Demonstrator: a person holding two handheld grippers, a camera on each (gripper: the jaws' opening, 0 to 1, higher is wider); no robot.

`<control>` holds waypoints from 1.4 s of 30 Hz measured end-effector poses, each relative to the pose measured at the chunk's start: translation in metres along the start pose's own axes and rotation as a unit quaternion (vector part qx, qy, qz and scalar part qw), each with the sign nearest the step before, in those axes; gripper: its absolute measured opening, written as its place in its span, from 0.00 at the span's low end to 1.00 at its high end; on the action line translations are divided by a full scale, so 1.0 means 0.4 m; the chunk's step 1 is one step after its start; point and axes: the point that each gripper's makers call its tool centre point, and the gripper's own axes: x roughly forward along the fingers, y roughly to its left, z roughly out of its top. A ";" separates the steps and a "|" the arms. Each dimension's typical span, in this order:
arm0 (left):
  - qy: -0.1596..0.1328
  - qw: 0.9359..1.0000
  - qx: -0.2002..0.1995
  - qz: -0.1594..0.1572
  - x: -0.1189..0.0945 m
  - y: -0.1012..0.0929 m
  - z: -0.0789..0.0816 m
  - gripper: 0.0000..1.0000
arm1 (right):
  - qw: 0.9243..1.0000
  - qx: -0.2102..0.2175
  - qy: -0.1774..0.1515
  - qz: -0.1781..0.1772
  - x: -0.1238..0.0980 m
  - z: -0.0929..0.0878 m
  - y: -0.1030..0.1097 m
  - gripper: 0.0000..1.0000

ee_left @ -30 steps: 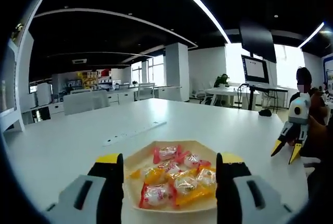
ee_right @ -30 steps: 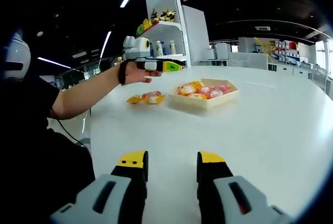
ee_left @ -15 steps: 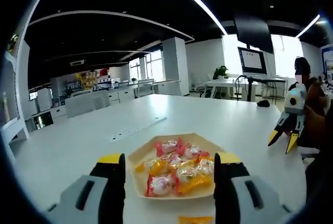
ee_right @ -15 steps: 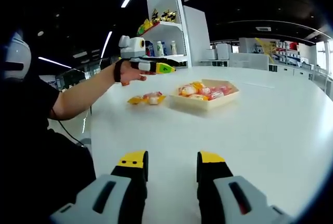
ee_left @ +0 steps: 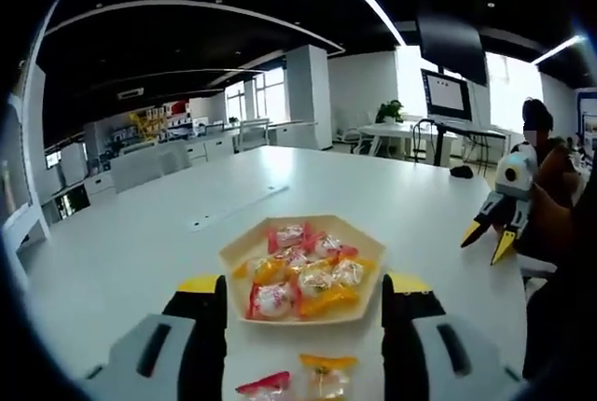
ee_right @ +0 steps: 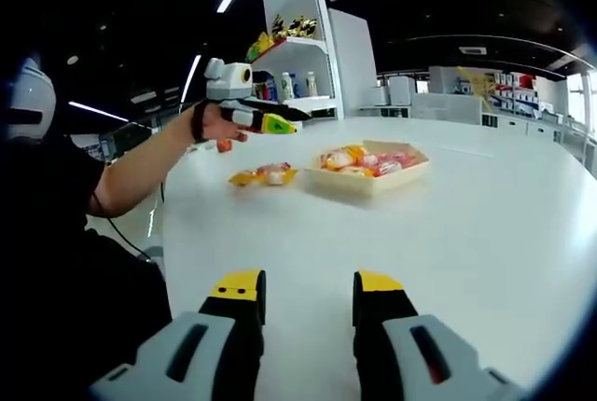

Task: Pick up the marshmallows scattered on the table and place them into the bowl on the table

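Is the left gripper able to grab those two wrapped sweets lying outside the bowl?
Probably yes. The left gripper is open and the loose marshmallows lie on the bare table just ahead of its jaws, short of the bowl, with nothing between.

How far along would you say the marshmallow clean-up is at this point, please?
Mostly done: the bowl already holds a heap of wrapped marshmallows. Nothing is in hand: the left gripper hangs open above the table, and the right gripper is open well back from the bowl. Left to do: at least two loose marshmallows on the table beside the bowl, just ahead of the left jaws.
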 end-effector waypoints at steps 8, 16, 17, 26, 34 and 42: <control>0.046 0.999 -0.009 -0.020 -0.026 -0.044 -0.032 0.64 | 1.000 0.000 -0.002 -0.002 -0.003 0.003 -0.004 0.36; 0.065 0.997 -0.021 -0.023 -0.049 -0.054 -0.036 0.60 | 1.000 0.000 -0.001 -0.002 -0.004 0.004 -0.005 0.36; 0.068 0.997 -0.023 -0.018 -0.051 -0.051 -0.038 0.60 | 1.000 0.000 -0.002 -0.003 -0.004 0.005 -0.006 0.36; 0.096 0.995 -0.020 -0.017 -0.055 -0.056 -0.076 0.58 | 1.000 -0.001 0.001 -0.001 -0.001 0.001 -0.004 0.36; 0.145 0.989 -0.013 -0.020 -0.063 -0.061 -0.143 0.53 | 1.000 0.000 0.001 0.001 0.000 -0.004 -0.005 0.36; 0.172 0.984 0.000 -0.033 -0.067 -0.081 -0.177 0.49 | 1.000 0.002 0.000 0.000 0.001 -0.004 -0.005 0.36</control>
